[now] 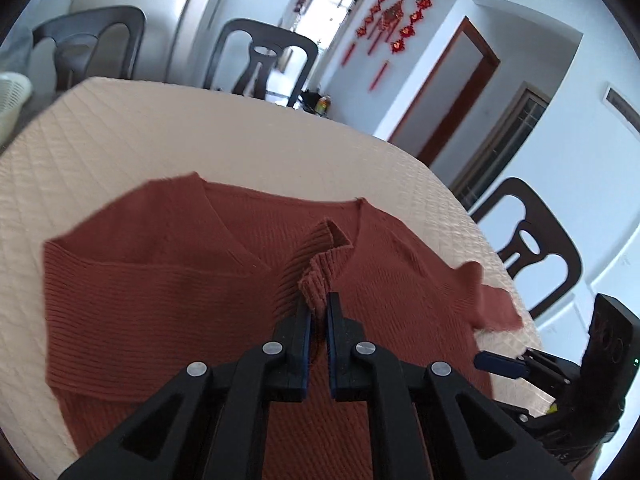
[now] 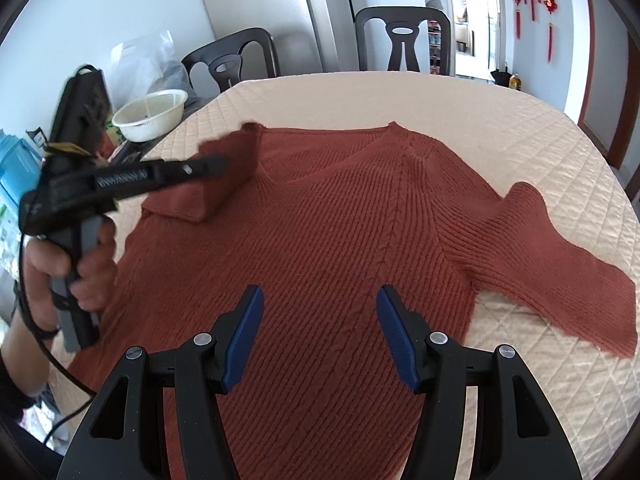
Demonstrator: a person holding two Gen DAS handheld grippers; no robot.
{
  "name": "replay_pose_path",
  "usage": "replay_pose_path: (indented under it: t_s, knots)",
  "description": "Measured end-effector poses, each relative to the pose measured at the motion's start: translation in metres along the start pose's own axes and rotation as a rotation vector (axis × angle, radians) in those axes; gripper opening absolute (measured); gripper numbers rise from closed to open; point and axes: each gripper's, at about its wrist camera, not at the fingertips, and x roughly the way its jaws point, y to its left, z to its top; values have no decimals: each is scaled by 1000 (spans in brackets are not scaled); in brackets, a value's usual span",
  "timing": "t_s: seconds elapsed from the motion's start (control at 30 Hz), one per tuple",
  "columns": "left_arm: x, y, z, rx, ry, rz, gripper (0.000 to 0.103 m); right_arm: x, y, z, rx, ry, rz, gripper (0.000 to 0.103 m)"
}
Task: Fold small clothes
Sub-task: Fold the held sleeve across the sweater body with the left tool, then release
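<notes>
Sweater [image 2: 320, 240] lies flat on the quilted table [image 2: 520, 140]. Left gripper [image 1: 319, 304] pinches its sleeve cuff [image 1: 320, 276]; only the right view shows the hand [image 2: 68, 268] holding it. Right gripper [image 2: 320, 300] hangs open above the sweater.

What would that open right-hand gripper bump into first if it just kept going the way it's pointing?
Most likely the red sweater spread on the table: the right gripper points down at its front, with nothing seen between its open jaws and the knit. How far off the cloth is remains unclear.
</notes>
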Motion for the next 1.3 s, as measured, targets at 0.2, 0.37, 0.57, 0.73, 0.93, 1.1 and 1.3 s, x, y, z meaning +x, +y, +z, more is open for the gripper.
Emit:
replay_pose_path:
  t_s: [0.2,0.37,0.57,0.73,0.93,1.1,1.3]
  knots:
    - [-62,15,-3,55,-122,42,33,0,5,11,24,-19,51,59]
    - [-84,64,-9,3,-139,236,32,13,13,29,52,-24,105,59]
    - [-74,78,-23,2,-105,273,31,51,29,54,47,20,158,33]
    - [-54,80,-31,32,-47,259,31,76,35,66,32,48,155,20]
    - [-54,80,-31,33,-11,247,31,79,14,62,87,69,67,8]
    - [-48,66,-16,71,-33,276,31,78,19,78,94,40,114,11]
    - [-28,66,-16,86,33,313,31,99,12,84,104,81,85,11]
